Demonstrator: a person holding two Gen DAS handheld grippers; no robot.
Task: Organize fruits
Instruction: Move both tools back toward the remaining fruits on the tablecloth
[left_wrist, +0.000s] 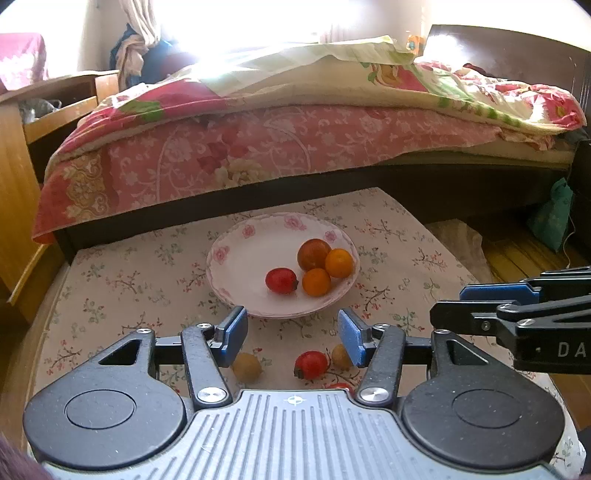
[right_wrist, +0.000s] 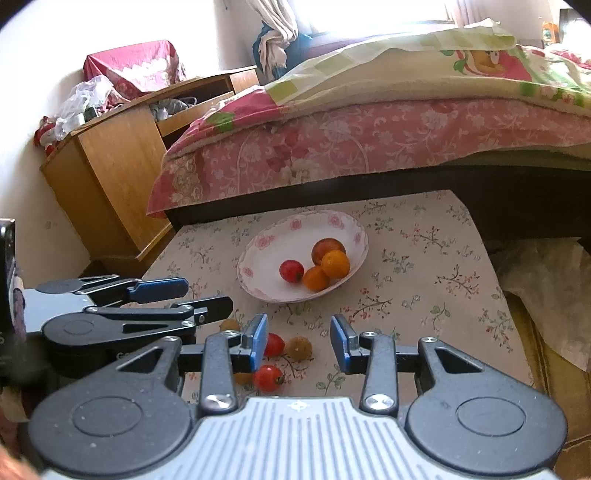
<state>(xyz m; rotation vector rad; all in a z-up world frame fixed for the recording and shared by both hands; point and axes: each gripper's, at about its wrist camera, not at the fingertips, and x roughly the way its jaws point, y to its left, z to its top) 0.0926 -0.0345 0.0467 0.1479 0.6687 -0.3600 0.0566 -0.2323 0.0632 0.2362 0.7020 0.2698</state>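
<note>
A white plate (left_wrist: 236, 254) with pink flowers stands mid-table and holds a red fruit (left_wrist: 280, 280), a dark orange (left_wrist: 313, 254) and two small oranges (left_wrist: 339, 263). On the cloth in front of it lie a red tomato (left_wrist: 311, 364), two yellow-brown fruits (left_wrist: 246, 366) and another red one (right_wrist: 267, 377). My left gripper (left_wrist: 293, 328) hangs open above these loose fruits, holding nothing. My right gripper (right_wrist: 299, 330) is open too, just right of the left gripper (right_wrist: 207, 294), over the same cluster. The plate (right_wrist: 266, 254) lies ahead of both.
The table (left_wrist: 406, 236) has a floral cloth. A bed (left_wrist: 258, 147) with pink bedding runs close behind it. A wooden cabinet (right_wrist: 110, 166) stands at the left. Crumpled paper (right_wrist: 546, 280) and a wooden floor lie off the table's right edge.
</note>
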